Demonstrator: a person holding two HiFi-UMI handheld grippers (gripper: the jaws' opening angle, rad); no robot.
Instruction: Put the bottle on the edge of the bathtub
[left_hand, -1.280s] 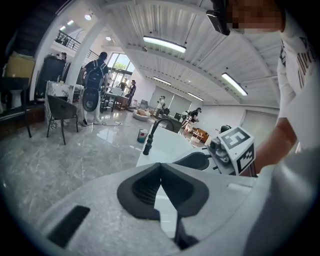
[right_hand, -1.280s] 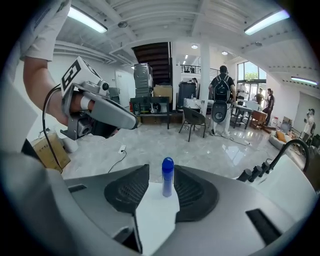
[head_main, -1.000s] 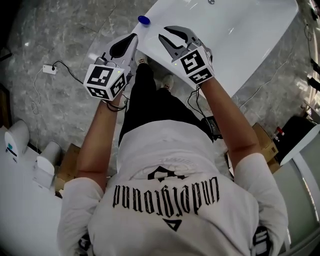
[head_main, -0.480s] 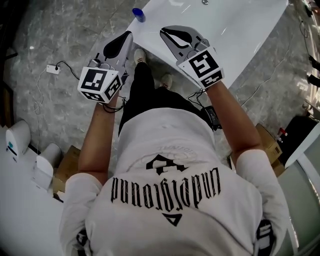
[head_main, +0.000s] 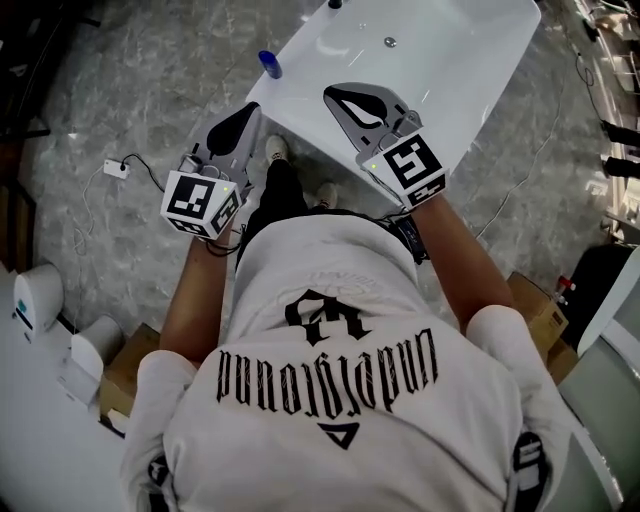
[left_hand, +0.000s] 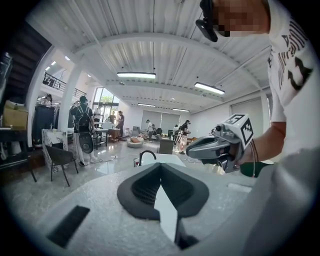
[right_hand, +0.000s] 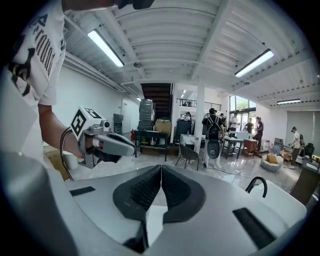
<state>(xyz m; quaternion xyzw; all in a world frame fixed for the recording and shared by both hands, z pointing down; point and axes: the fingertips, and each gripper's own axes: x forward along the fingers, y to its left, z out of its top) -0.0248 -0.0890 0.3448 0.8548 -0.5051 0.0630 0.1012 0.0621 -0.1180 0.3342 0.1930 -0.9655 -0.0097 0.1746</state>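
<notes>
A bottle with a blue cap (head_main: 268, 63) stands on the left rim of the white bathtub (head_main: 470, 70), apart from both grippers. My left gripper (head_main: 249, 109) hangs over the floor just below and left of the tub corner, shut and empty. My right gripper (head_main: 336, 93) hovers over the tub's near edge, also shut with nothing in it. In the left gripper view the left gripper (left_hand: 159, 165) has its jaws pressed together, and the right gripper (left_hand: 220, 145) shows beside it. In the right gripper view the right gripper (right_hand: 161, 168) has its jaws meeting, empty.
A black faucet (head_main: 334, 4) and a drain (head_main: 390, 42) sit in the tub. On the marble floor lie a white plug with cable (head_main: 118, 168), cardboard boxes (head_main: 127, 366), and white units (head_main: 36, 293) at left. A chair (left_hand: 61, 157) and several people stand farther off.
The right gripper's jaws have closed from partly apart to shut. Both grippers have drawn back from the tub toward the person. The bottle stays on the rim.
</notes>
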